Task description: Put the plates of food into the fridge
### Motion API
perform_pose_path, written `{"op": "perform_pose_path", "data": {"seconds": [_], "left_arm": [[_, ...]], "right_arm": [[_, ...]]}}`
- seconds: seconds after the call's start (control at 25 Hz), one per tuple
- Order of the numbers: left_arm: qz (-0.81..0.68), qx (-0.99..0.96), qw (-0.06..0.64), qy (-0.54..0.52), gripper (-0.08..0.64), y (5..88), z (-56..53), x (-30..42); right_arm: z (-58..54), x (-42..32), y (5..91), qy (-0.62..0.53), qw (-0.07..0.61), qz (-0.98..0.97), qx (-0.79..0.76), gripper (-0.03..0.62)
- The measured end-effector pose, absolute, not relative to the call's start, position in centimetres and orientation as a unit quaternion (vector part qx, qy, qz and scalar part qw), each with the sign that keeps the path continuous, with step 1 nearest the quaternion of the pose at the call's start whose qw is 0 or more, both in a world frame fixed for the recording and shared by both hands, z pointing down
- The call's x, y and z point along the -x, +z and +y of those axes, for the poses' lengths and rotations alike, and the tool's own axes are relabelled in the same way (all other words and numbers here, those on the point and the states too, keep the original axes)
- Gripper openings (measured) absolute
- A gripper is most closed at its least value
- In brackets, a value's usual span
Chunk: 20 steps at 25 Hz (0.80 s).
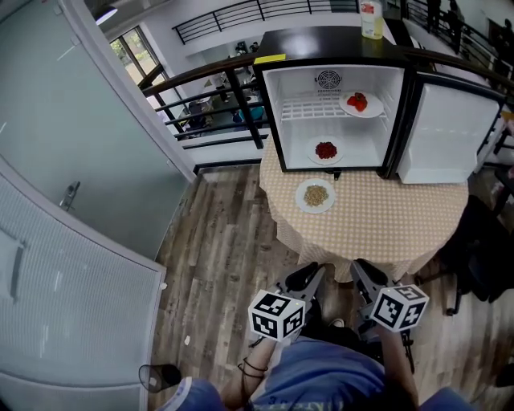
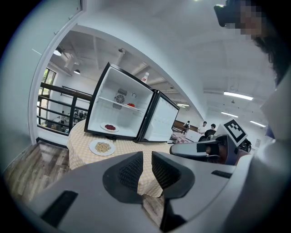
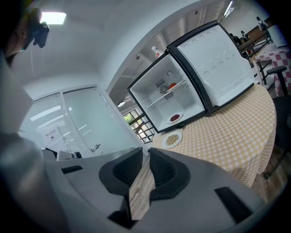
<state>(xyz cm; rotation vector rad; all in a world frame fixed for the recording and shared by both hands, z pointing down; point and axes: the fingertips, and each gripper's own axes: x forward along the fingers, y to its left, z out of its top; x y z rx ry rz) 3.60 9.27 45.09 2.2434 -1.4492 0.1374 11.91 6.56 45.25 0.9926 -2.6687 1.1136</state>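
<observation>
A small black fridge (image 1: pixel 333 112) stands open on a round table with a yellow checked cloth (image 1: pixel 377 225). A plate of red tomatoes (image 1: pixel 360 103) sits on its wire shelf, and a plate of dark red food (image 1: pixel 325 150) on its floor. A plate of beige food (image 1: pixel 315 195) lies on the cloth just in front of the fridge. My left gripper (image 1: pixel 307 278) and right gripper (image 1: pixel 366 274) hang low near my body, short of the table's near edge, both shut and empty. In the left gripper view the beige plate (image 2: pixel 102 147) lies beyond the left gripper (image 2: pixel 147 157). It shows again as the beige plate (image 3: pixel 171 139) past the right gripper (image 3: pixel 145 154).
The fridge door (image 1: pixel 450 128) swings out to the right over the table. A bottle (image 1: pixel 371 18) stands on top of the fridge. A glass partition (image 1: pixel 64 160) runs along the left, a black railing (image 1: pixel 209 96) behind the table, and a dark chair (image 1: pixel 482 249) to the right.
</observation>
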Motion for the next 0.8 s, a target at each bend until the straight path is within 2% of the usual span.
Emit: {"op": "perform_pose_path", "data": {"seconds": [0.48,0.8], "left_arm": [[-0.515,-0.822,0.231,0.076,0.067,46.2,8.5,-3.5],[-0.523,-0.810,0.253,0.078,0.067,47.7,6.6,-1.7]], "right_arm": [[4.4,-12.5,46.0,0.374,0.034,-0.859,-0.348,0.061],[2.9,-10.4,47.4,0.383,0.055,-0.859,-0.335,0.061]]}}
